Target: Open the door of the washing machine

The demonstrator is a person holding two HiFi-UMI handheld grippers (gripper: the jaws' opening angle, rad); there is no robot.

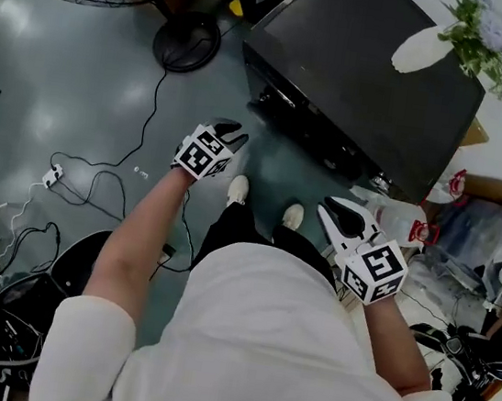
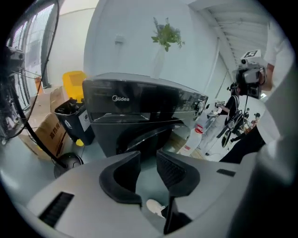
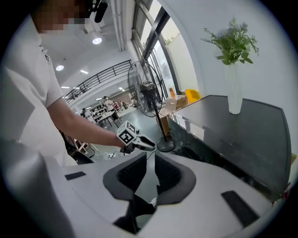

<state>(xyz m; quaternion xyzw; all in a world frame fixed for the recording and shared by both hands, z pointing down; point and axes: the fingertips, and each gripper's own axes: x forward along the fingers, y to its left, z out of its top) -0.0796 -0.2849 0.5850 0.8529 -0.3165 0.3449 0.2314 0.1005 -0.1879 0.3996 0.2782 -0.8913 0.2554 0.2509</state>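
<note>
The washing machine (image 1: 344, 64), a dark Midea front-loader, stands on the floor (image 1: 83, 79) straight ahead of me. Its round door (image 2: 142, 139) sits low on the front and looks slightly ajar, though I can't be sure. My left gripper (image 1: 232, 134) hovers just before the machine's front, jaws apart with nothing between them. My right gripper (image 1: 335, 211) hangs nearer my body, jaws a narrow gap apart, empty. A white vase (image 1: 422, 49) of greenery stands on the machine's top. A fan base (image 1: 186, 40) sits on the floor to the left.

Glossy black washing machine (image 1: 360, 81), shiny smooth floor (image 1: 63, 85)
</note>
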